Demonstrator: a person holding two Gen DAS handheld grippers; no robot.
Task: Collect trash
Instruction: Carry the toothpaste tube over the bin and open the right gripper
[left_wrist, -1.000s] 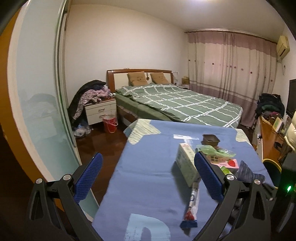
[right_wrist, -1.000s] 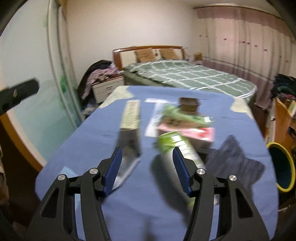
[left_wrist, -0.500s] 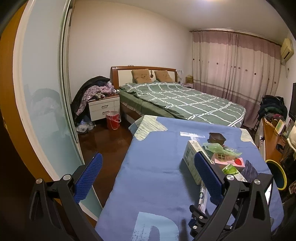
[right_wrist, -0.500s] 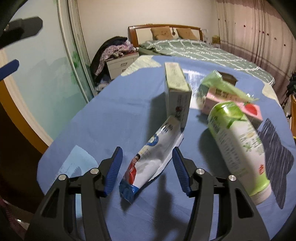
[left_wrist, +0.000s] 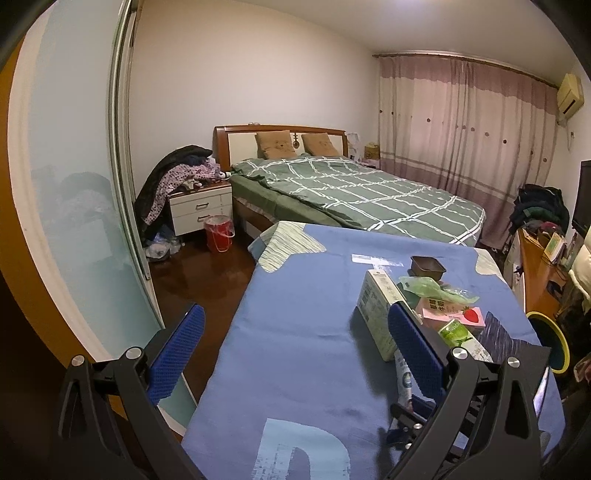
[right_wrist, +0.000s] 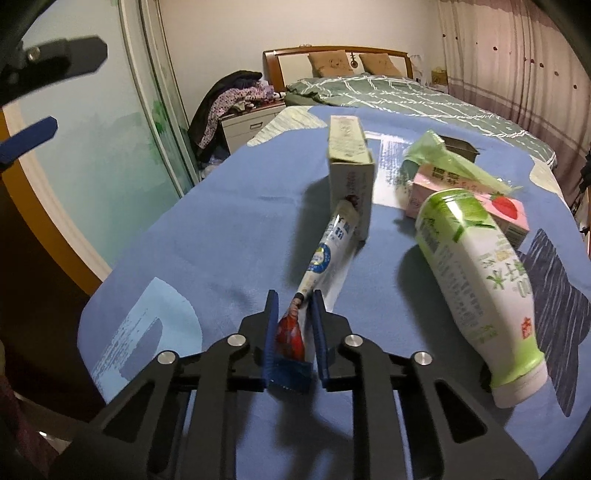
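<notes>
A white and blue toothpaste tube (right_wrist: 325, 251) lies on the table's blue cloth (right_wrist: 221, 221), its far end leaning on a beige box (right_wrist: 351, 158). My right gripper (right_wrist: 294, 306) is closing, and its blue pads press the tube's flat red and blue tail from both sides. To the right of the tube lie a white and green bottle (right_wrist: 480, 266), a pink strawberry carton (right_wrist: 476, 199), a green plastic bag (right_wrist: 443, 155) and a small dark tray (right_wrist: 458, 146). My left gripper (left_wrist: 295, 347) hovers open over the table's near left part, with nothing between its fingers.
A yellow-rimmed bin (left_wrist: 550, 339) stands on the floor off the table's right side. Beyond the table are a green bed (left_wrist: 351, 195), a white nightstand (left_wrist: 199, 210) with clothes and a red bucket (left_wrist: 219, 232). A glass sliding door (left_wrist: 74, 184) runs along the left.
My right gripper has come down to the near end of the toothpaste tube and its jaws have narrowed from wide apart onto the tube's tail. The left gripper has barely moved.
</notes>
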